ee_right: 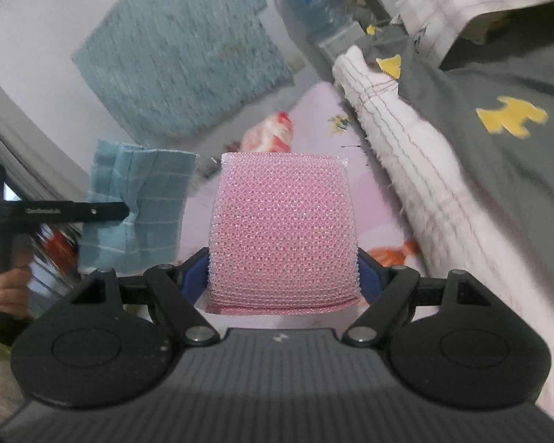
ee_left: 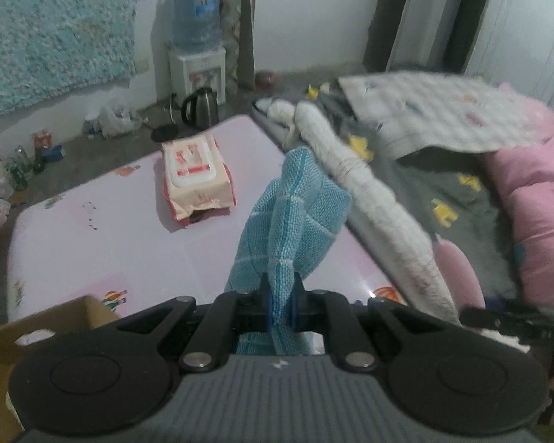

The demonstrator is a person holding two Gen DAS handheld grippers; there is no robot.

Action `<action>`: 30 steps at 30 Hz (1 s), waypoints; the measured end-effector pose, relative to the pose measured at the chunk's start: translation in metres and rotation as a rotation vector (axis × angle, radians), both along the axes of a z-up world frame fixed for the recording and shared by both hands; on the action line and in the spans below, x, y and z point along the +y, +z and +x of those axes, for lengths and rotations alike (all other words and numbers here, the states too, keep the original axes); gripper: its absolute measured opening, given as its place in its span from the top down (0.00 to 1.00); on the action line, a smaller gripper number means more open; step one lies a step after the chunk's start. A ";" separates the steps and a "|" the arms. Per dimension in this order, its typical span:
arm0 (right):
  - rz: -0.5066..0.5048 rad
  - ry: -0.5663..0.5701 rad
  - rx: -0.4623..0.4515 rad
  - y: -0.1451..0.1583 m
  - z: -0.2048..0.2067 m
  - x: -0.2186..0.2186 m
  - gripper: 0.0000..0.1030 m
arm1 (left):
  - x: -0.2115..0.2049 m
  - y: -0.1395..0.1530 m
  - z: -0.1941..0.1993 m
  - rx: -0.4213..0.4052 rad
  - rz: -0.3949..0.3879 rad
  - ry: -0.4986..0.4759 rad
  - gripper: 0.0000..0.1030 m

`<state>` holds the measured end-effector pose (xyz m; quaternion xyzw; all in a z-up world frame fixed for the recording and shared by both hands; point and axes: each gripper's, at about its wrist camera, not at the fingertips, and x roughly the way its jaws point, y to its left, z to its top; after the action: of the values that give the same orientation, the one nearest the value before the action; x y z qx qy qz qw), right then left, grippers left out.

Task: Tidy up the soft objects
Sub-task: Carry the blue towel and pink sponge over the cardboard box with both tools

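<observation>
Clamped tight at lower centre of the left wrist view: left gripper (ee_left: 281, 304), fingers pinching a blue woven cloth (ee_left: 295, 217), ribbed and limp, raised over the glossy pink table (ee_left: 103, 243). Further right, a white fuzzy roll (ee_left: 369, 192). Gripped at centre of the right wrist view: right gripper (ee_right: 282, 277), fingers squeezing a pink mesh sponge (ee_right: 282, 229), bumpy, rectangular, tilted downward.

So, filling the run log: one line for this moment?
left claw: shut on blue cloth | right claw: holding pink sponge
</observation>
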<state>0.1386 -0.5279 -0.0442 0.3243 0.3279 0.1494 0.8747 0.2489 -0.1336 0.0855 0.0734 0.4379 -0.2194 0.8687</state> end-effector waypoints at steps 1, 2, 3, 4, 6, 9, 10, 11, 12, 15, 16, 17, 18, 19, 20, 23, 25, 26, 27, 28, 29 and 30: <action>0.025 -0.008 -0.016 0.004 -0.016 0.000 0.24 | 0.007 0.009 -0.011 -0.015 -0.011 0.007 0.91; 0.045 -0.010 -0.034 0.009 -0.030 0.000 0.23 | 0.014 0.018 -0.022 -0.029 -0.022 0.018 0.91; 0.061 -0.009 -0.050 0.013 -0.040 0.001 0.23 | 0.022 0.026 -0.033 -0.042 -0.032 0.029 0.91; 0.079 -0.005 -0.068 0.018 -0.052 0.002 0.23 | 0.031 0.033 -0.044 -0.054 -0.042 0.039 0.91; 0.105 0.020 -0.107 0.031 -0.074 0.008 0.23 | 0.052 0.048 -0.070 -0.081 -0.068 0.075 0.91; 0.128 0.086 -0.158 0.046 -0.095 0.025 0.23 | 0.093 0.064 -0.110 -0.124 -0.094 0.151 0.91; 0.136 0.108 -0.171 0.049 -0.101 0.031 0.23 | 0.107 0.067 -0.123 -0.137 -0.094 0.184 0.91; 0.151 0.140 -0.182 0.051 -0.106 0.040 0.23 | 0.119 0.068 -0.134 -0.144 -0.092 0.215 0.91; 0.167 0.168 -0.187 0.053 -0.105 0.048 0.23 | 0.131 0.068 -0.144 -0.146 -0.089 0.244 0.91; 0.229 0.268 -0.181 0.056 -0.104 0.077 0.23 | 0.168 0.057 -0.168 -0.130 -0.078 0.334 0.91; 0.251 0.304 -0.173 0.055 -0.101 0.089 0.23 | 0.178 0.052 -0.174 -0.120 -0.081 0.354 0.91; 0.270 0.338 -0.167 0.056 -0.098 0.101 0.23 | 0.190 0.043 -0.180 -0.104 -0.084 0.376 0.91; 0.285 0.375 -0.157 0.055 -0.095 0.116 0.23 | 0.198 0.034 -0.183 -0.089 -0.081 0.395 0.91; 0.293 0.399 -0.150 0.055 -0.093 0.126 0.23 | 0.207 0.021 -0.185 -0.068 -0.077 0.413 0.91; 0.298 0.423 -0.139 0.054 -0.090 0.139 0.22 | 0.215 0.008 -0.186 -0.044 -0.085 0.430 0.91; 0.315 0.474 -0.095 0.047 -0.081 0.172 0.22 | 0.235 -0.034 -0.183 0.052 -0.126 0.461 0.91; 0.317 0.489 -0.067 0.043 -0.082 0.189 0.22 | 0.243 -0.063 -0.179 0.109 -0.154 0.468 0.91; 0.313 0.494 -0.052 0.041 -0.082 0.195 0.22 | 0.244 -0.078 -0.175 0.135 -0.164 0.462 0.91; 0.308 0.496 -0.037 0.039 -0.082 0.201 0.22 | 0.244 -0.089 -0.174 0.158 -0.173 0.454 0.91; 0.307 0.497 -0.022 0.036 -0.085 0.204 0.22 | 0.244 -0.100 -0.173 0.182 -0.185 0.446 0.91; 0.305 0.496 -0.008 0.035 -0.085 0.207 0.22 | 0.243 -0.112 -0.170 0.210 -0.197 0.433 0.91; 0.299 0.493 -0.001 0.034 -0.086 0.209 0.22 | 0.241 -0.120 -0.169 0.227 -0.193 0.423 0.91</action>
<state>0.0525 -0.3193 -0.0097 0.3601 0.3707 0.4044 0.7546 0.0803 0.1076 -0.0349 -0.1283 0.5153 -0.0806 0.8435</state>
